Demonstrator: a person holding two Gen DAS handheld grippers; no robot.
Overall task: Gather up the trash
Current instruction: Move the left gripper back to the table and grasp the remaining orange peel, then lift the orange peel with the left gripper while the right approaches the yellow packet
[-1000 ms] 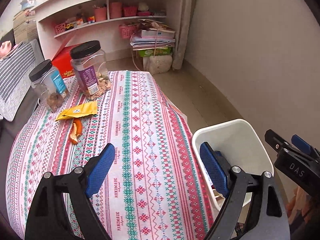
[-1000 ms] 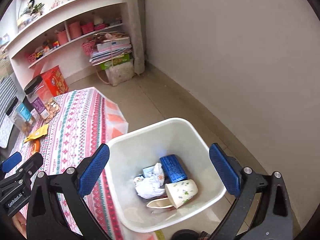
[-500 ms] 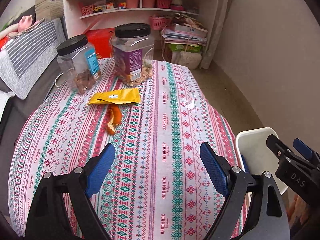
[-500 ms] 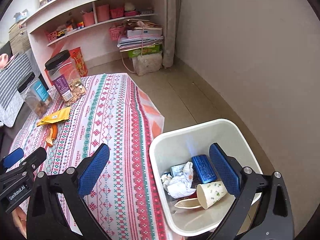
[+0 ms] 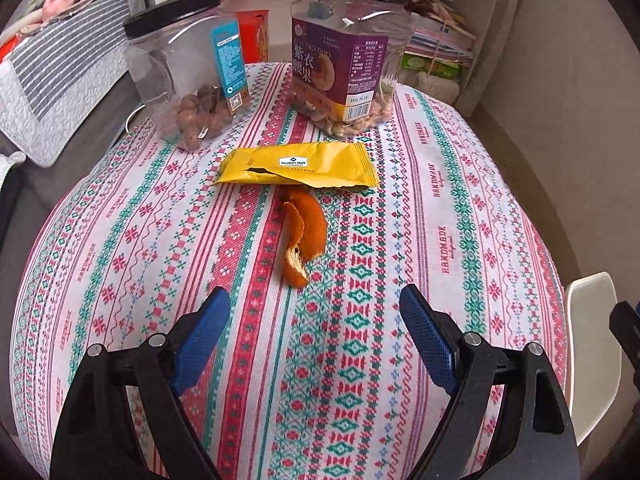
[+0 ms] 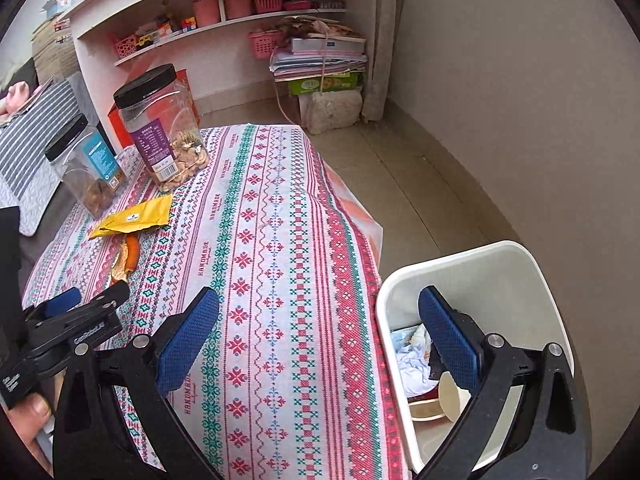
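On the patterned tablecloth [image 5: 440,208], two lidded snack jars [image 5: 188,68] are seen at the far side, with a torn yellow wrapper [image 5: 296,164] just in front of them and a curled orange peel [image 5: 302,236] touching the wrapper's near edge. The step in hand is judged to be the approach to a pick-up: the left gripper [image 5: 314,330] is held above the cloth, just short of the peel, with its jaws spread wide and nothing between or against the blue pads [image 5: 202,338]. The next move is judged to call for a lowering until the pads straddle the peel, then a closing. Farther right, the right gripper [image 6: 320,334] is likewise wide open and empty, one pad over the cloth and the other over the white bin [image 6: 516,276], in which crumpled paper and a cup are already lying beside the table.
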